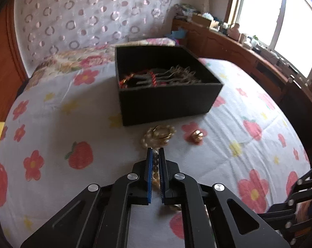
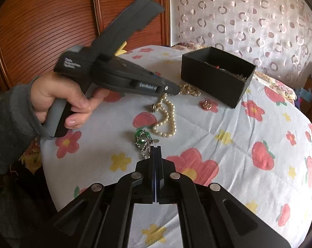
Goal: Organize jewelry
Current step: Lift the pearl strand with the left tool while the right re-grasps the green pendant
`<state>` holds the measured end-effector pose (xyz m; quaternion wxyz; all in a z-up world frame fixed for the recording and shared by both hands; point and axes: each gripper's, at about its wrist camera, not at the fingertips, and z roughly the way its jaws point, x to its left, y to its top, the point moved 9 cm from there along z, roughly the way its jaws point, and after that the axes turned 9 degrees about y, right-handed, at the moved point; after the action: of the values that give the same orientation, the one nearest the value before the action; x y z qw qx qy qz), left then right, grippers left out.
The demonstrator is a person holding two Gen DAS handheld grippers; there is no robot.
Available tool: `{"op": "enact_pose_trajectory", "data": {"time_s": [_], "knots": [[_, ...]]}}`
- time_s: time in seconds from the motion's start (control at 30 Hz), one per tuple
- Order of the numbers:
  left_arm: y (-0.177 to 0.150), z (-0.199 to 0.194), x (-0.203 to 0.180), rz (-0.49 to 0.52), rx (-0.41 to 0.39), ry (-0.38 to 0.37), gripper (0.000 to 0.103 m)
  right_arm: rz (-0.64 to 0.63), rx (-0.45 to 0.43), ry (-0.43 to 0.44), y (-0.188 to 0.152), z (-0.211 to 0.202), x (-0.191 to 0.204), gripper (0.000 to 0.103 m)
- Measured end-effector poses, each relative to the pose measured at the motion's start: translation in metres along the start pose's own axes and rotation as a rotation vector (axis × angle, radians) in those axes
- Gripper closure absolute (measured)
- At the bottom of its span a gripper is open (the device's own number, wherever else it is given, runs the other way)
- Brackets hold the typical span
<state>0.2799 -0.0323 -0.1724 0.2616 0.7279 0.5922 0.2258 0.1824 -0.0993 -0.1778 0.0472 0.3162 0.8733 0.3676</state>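
Left tongs pinching pearl necklace strand between pads | light, limp, slippery – take mid-strand | black box ahead | right tongs pressed together, empty – green pendant just beyond tips

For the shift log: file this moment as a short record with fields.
surface: bed sheet with flower print
box: black box, open, jewelry already inside
left gripper: shut on the pearl necklace
right gripper: shut, tips by the green pendant, holding nothing
loose pieces: gold earring and gold ring in front of the box
hand: left hand on the gripper handle
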Motion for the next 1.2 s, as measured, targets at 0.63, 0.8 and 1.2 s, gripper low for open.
{"op": "enact_pose_trajectory", "data": {"time_s": [0.63,0.8,1.2], "knots": [[0.046,-0.1,0.003,-0.039,-0.221,-0.038,0.099,0.003,-0.003,0.001,0.001,0.014,0.001,0.077],[0.066,-0.139,0.009,-0.049,-0.306,-0.026,0.099,0.011,0.021,0.025,0.007,0.024,0.002,0.073],[0.098,-0.199,0.038,-0.089,-0.438,0.022,0.099,-0.048,0.069,-0.006,0.016,0.043,0.006,0.066]]}}
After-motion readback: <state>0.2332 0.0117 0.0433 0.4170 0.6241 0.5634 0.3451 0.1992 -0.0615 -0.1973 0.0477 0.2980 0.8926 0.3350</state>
